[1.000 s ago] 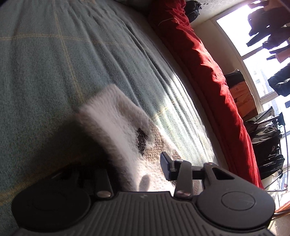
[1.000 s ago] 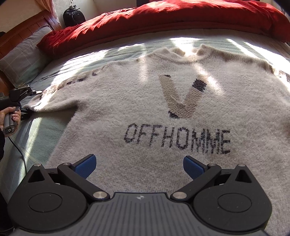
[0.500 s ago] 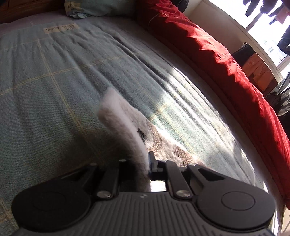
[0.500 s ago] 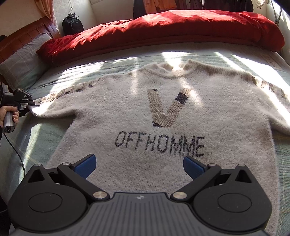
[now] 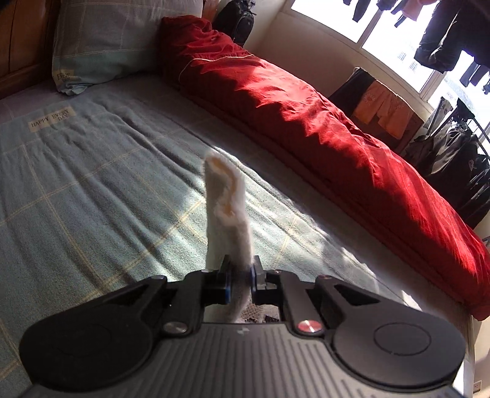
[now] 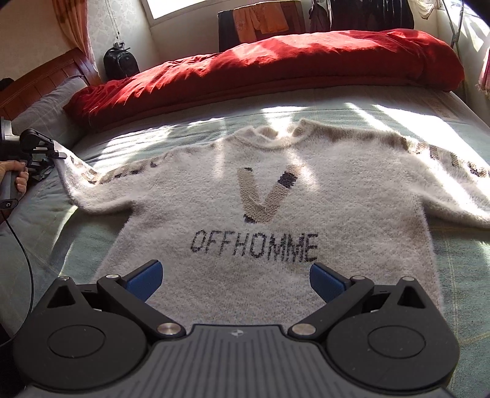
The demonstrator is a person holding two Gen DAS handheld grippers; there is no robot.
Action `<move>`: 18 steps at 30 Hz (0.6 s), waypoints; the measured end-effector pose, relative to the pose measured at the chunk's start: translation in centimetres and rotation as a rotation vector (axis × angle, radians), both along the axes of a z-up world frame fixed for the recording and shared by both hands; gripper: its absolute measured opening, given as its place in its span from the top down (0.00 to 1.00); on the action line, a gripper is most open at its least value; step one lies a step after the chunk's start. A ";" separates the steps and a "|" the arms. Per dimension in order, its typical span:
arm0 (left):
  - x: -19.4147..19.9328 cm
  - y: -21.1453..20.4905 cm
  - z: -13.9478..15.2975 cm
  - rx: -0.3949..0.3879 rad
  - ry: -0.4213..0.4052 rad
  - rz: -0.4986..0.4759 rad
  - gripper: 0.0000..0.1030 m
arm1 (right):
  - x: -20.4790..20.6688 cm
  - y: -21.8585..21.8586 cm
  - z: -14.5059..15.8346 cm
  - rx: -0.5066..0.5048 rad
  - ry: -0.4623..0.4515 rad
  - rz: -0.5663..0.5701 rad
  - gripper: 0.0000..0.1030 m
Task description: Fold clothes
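Note:
A fluffy cream sweater (image 6: 275, 220) with a "V" motif and the word OFFHOMME lies flat, front up, on the bed. My left gripper (image 5: 240, 283) is shut on the sweater's sleeve cuff (image 5: 225, 208), which sticks up between the pads, lifted off the blanket. In the right wrist view the left gripper (image 6: 58, 154) shows at the far left, in a hand (image 6: 13, 174), pinching that sleeve's end. My right gripper (image 6: 235, 280) hovers open over the sweater's hem, its blue pads (image 6: 144, 280) wide apart with nothing between them.
A teal checked blanket (image 5: 92, 199) covers the bed. A rolled red duvet (image 6: 275, 67) runs along the far side. A pillow (image 5: 116, 43) leans on the wooden headboard (image 6: 46, 79). A black bag (image 6: 119, 62), hanging clothes (image 6: 260, 20) and a window stand beyond the bed.
The left gripper closed on the sleeve cuff and rose, lifting it off the blanket while rolling. The right gripper drew back and up, so more of the sweater shows.

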State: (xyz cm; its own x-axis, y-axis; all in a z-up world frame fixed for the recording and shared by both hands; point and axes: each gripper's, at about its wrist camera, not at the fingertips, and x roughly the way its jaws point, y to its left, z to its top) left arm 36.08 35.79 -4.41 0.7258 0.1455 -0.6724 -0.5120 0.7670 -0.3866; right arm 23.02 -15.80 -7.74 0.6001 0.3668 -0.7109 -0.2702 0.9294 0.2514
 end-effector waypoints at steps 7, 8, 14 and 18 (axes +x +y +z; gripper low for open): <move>1.3 -4.5 4.3 0.054 -0.056 -0.085 0.93 | -1.2 -1.0 0.6 -0.031 0.006 -0.014 0.00; 1.4 -5.1 4.8 0.060 -0.060 -0.095 0.94 | -1.4 -0.9 0.6 -0.052 0.006 -0.012 0.00; 1.6 -7.0 6.4 0.082 -0.066 -0.134 0.94 | -2.9 -1.3 1.0 -0.052 -0.002 0.008 0.00; 1.1 -6.5 5.9 0.077 -0.034 -0.125 0.93 | -3.0 -1.9 0.8 -0.042 0.016 -0.006 0.00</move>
